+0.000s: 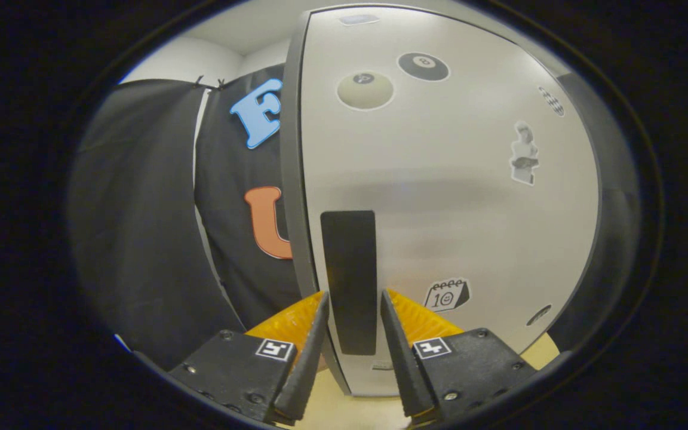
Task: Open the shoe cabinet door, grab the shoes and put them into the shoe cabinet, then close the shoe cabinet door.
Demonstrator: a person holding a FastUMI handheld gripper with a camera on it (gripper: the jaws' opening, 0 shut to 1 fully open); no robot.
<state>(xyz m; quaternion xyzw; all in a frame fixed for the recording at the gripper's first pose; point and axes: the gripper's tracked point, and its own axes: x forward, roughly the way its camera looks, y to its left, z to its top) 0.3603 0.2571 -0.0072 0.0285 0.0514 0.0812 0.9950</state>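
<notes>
- Fingers [353, 298] stand spread, one on each side of the black handle [349, 280], their yellow ribbed pads [296, 322] facing inward.
- Gaps show between each pad and the handle, so the fingers bracket it without pressing on it.
- Handle is a tall, dark vertical strip on the cabinet door [439, 197], close to the door's left edge; its lower end reaches down between the fingers.
- Door is a pale grey panel right ahead of the fingers, and it looks closed or nearly so; whether it stands slightly ajar cannot be told.
- Stickers dot the door: a pale ball [365, 89] and a black ball [423, 65] near the top, a small figure [524, 154] at the right, and a calendar sticker [447, 294] just right of the right finger.
- Dark grey frame [292, 179] of the cabinet runs along the door's left edge.
- Black cloth wall [141, 209] hangs to the left, beyond the cabinet.
- Light tan floor [332, 406] shows below the door, between the finger bases.
- Shoes cannot be placed from this view.
</notes>
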